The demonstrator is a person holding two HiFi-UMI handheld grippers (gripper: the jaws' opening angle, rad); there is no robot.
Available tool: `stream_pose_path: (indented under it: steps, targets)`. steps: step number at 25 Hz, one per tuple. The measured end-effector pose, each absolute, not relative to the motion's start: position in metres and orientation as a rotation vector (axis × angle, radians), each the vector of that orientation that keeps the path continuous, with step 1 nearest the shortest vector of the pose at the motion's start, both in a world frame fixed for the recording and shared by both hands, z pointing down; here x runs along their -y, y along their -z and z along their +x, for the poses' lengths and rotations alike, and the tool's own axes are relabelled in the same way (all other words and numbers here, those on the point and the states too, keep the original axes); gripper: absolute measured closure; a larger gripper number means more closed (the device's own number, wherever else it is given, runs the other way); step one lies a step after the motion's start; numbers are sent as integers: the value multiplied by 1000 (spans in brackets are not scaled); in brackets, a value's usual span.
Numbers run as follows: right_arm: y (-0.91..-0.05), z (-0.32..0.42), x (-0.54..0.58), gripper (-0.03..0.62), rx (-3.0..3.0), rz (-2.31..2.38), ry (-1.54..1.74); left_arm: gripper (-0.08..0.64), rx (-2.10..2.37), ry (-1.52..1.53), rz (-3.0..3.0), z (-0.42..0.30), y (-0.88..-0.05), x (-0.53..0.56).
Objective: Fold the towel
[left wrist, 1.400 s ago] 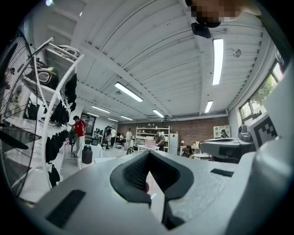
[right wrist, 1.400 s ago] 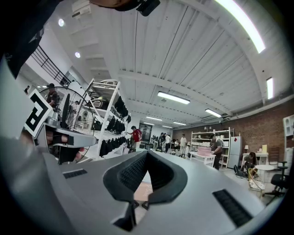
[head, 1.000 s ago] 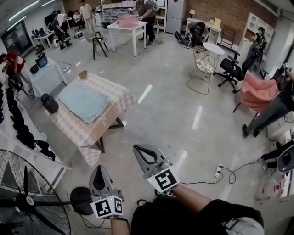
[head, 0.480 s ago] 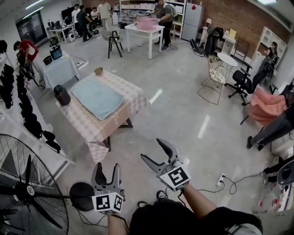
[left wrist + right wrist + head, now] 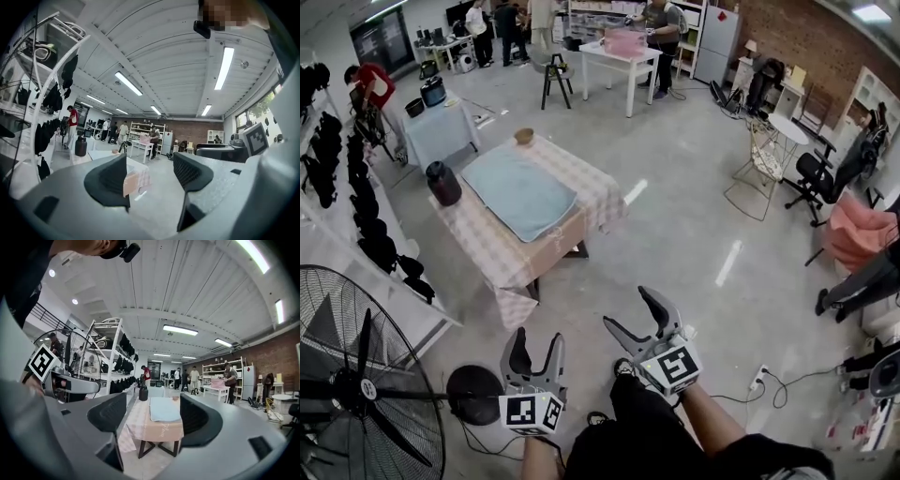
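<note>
Both tools were a long way from the job: the left gripper [image 5: 536, 339] and the right gripper [image 5: 630, 311] hung low at the near edge of the scene over bare grey floor. Each had just been opening its jaws, which stood wide with nothing between either pair. The light blue towel [image 5: 517, 192] lay spread flat and unfolded on the low table draped in a pink checked cloth [image 5: 502, 261], far off to the left and well apart from both grippers. The right gripper view framed it between the jaws, but only in the distance. So no fold had begun, and my read was that the trouble lay in the approach and the first pinch. The big black floor fan [image 5: 356, 384] and a black round base [image 5: 473, 394] stood near the left gripper on the near left, and a careless swing that way could have clipped them. Up at the table, the dark round jug [image 5: 443, 183] sat close to the towel's left corner and the small brown bowl [image 5: 524, 136] sat by its far end, so a wide sweep of fabric could have knocked either one. The biggest worry was that the towel rested straight on that loose cloth. Jaws biting too deep could have caught both layers and dragged the cloth along, jug and all.
</note>
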State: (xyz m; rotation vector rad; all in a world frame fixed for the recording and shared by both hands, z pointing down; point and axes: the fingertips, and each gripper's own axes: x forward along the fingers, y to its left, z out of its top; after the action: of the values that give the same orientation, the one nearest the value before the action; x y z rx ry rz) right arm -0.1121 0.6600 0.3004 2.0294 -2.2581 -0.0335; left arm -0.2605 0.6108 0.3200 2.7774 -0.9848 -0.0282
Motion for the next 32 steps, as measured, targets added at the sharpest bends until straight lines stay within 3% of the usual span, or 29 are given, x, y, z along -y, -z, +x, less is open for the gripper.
stream_pose_path:
  steps: [20,32]
  targets:
    - [-321,39,-433,253,2425,1820,13,265,1199,-52,2704,-111,-338,-399]
    - [-362,100,-320,253,2423,1686,-34,265,1276,-76,2601,-81,-377,-272]
